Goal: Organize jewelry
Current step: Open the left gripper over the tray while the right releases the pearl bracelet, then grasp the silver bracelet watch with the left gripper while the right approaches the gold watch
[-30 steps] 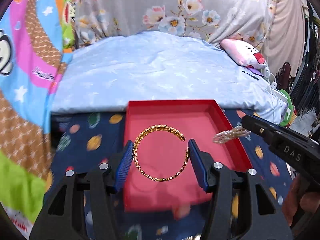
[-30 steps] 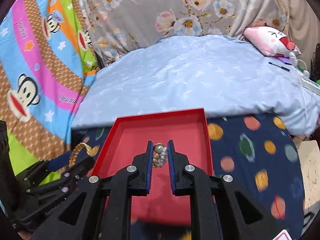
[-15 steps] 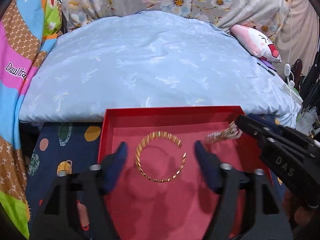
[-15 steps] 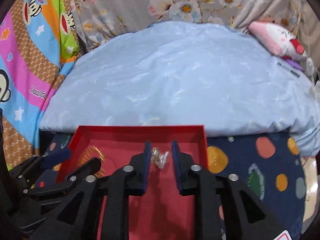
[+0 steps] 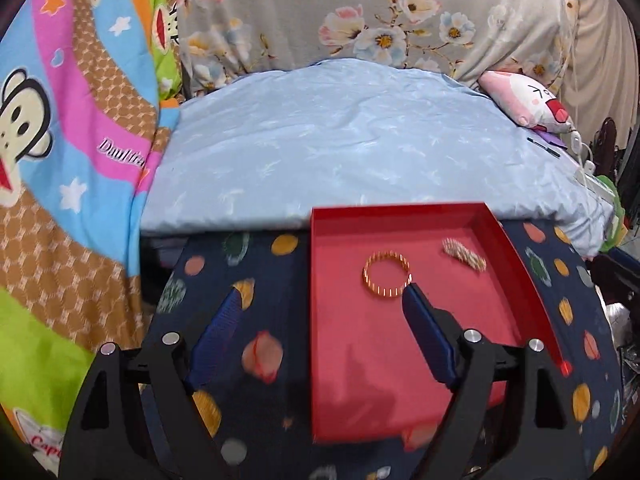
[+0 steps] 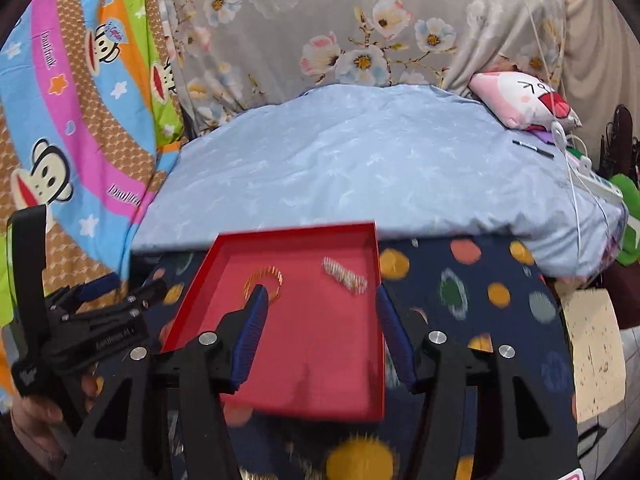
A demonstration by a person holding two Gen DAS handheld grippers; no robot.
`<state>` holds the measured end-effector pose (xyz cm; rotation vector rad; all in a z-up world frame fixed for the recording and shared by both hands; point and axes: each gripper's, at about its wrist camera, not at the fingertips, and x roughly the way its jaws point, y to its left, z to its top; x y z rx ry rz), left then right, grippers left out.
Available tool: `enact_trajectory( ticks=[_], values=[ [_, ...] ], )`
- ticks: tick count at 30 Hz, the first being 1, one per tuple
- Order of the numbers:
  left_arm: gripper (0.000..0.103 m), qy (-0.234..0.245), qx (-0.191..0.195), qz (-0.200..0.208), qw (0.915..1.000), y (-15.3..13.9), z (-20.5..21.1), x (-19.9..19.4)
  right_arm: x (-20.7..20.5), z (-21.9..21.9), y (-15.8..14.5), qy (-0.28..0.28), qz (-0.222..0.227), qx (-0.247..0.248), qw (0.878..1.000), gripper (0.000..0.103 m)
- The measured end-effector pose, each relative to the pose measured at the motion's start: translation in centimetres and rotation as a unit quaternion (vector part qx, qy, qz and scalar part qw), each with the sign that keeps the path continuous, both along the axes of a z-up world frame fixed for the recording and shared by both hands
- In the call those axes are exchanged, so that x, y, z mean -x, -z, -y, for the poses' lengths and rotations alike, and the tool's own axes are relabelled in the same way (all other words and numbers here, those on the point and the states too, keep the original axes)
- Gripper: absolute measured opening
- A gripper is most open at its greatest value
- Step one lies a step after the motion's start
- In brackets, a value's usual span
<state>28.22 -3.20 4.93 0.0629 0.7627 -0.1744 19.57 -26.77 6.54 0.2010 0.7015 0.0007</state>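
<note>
- Left gripper [image 5: 322, 328]: nearest item in the left wrist view, at 6 o'clock. Jaws wide apart with nothing between them; they have just been opening a little further. The left pad hangs over the spotted cloth, the right pad over the tray floor, its tip just beside the gold bracelet.
- Right gripper [image 6: 318, 324]: at 6 o'clock in the right wrist view. Jaws parted, empty, and just been opening. The left pad's tip overlaps the gold bracelet in this view (contact cannot be judged); the right pad sits at the tray's right wall.
- Spotted cloth [image 5: 260, 264]: dark blue with coloured dots, lying under the tray.
- Red tray [image 5: 516, 248]: shallow, rectangular, flat on the cloth; at 4 o'clock from centre in the left wrist view.
- Gold bracelet [image 5: 387, 275]: open ring, lying flat on the tray floor, toward the far end.
- Pearl bracelet [image 5: 464, 255]: lying in the tray at 2 o'clock from the gold one, near the right wall (blurred).
- Blue quilt [image 5: 360, 148]: pale, behind the tray, at 12 o'clock.
- Pink cushion [image 5: 524, 100]: at 2 o'clock, on the quilt's far right.
- Flowered grey fabric [image 5: 360, 12]: farthest, along the top.
</note>
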Motion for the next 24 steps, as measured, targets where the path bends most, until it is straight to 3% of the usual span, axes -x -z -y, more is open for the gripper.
enact_trajectory(
  ticks=[5, 8, 13, 18, 23, 24],
  values=[
    [0.08, -0.009, 0.007, -0.028, 0.9995, 2.0, -2.8, 5.3, 6.4, -1.3, 2.5, 0.009, -0.028, 0.02, 0.999, 0.056],
    [0.083, -0.013, 0.011, -0.057, 0.9982, 4.0, -3.7, 8.6, 9.3, -1.4, 4.6, 0.017, -0.057, 0.0, 0.998, 0.056],
    [0.083, -0.019, 0.041, -0.111, 0.9928, 7.1, -3.9, 12.7, 12.4, -1.9, 7.0, 0.032, -0.086, -0.012, 0.996, 0.056],
    [0.083, -0.014, 0.045, -0.143, 0.9886, 9.1, -1.9, 14.9, 14.1, -2.6, 8.7, 0.043, -0.101, -0.01, 0.994, 0.056],
    [0.081, -0.014, 0.007, -0.137, 0.9905, 10.4, 0.2, 15.6, 14.8, -2.8, 9.2, 0.041, -0.105, -0.023, 0.993, 0.056],
    [0.076, -0.014, 0.001, -0.133, 0.991, 10.5, 0.4, 15.6, 14.9, -2.9, 9.3, 0.041, -0.106, -0.024, 0.993, 0.056]
  ],
)
